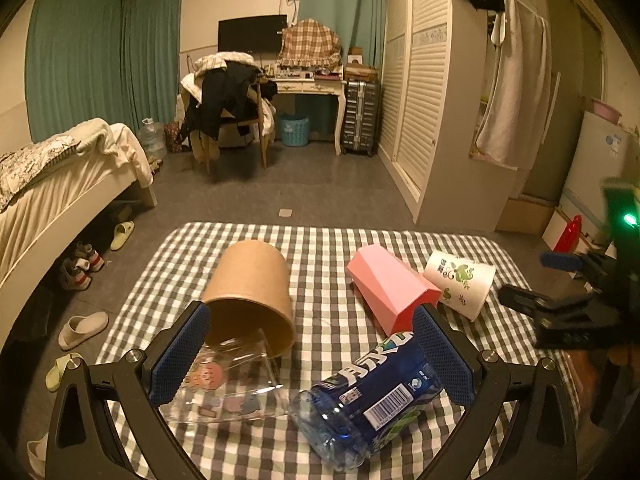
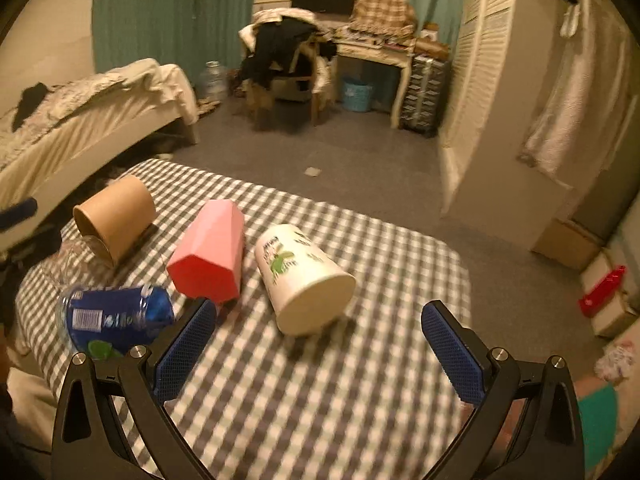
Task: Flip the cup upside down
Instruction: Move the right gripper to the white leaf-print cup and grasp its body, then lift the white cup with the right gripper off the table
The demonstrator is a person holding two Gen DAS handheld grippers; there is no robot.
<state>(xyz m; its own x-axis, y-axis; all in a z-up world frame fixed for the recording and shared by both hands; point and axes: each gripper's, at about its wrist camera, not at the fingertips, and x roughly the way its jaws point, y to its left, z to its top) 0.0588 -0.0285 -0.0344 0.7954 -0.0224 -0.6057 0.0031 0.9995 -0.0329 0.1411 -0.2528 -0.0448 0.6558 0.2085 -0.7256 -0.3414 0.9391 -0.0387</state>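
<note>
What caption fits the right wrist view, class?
Open right gripper faces a white cup lying on its side beside a pink cup on the checked cloth.

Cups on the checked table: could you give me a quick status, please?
Both grippers open, left gripper, right gripper. White cup lying sideways, ungrasped. Pink cup, blue bottle close beside it.

Left gripper (image 1: pixel 312 356): we hold it low and level, blue pads spread wide, nothing clamped. Right gripper (image 2: pixel 320 340): we hold it likewise, jaws wide apart, pads bare, tilted slightly downward.
</note>
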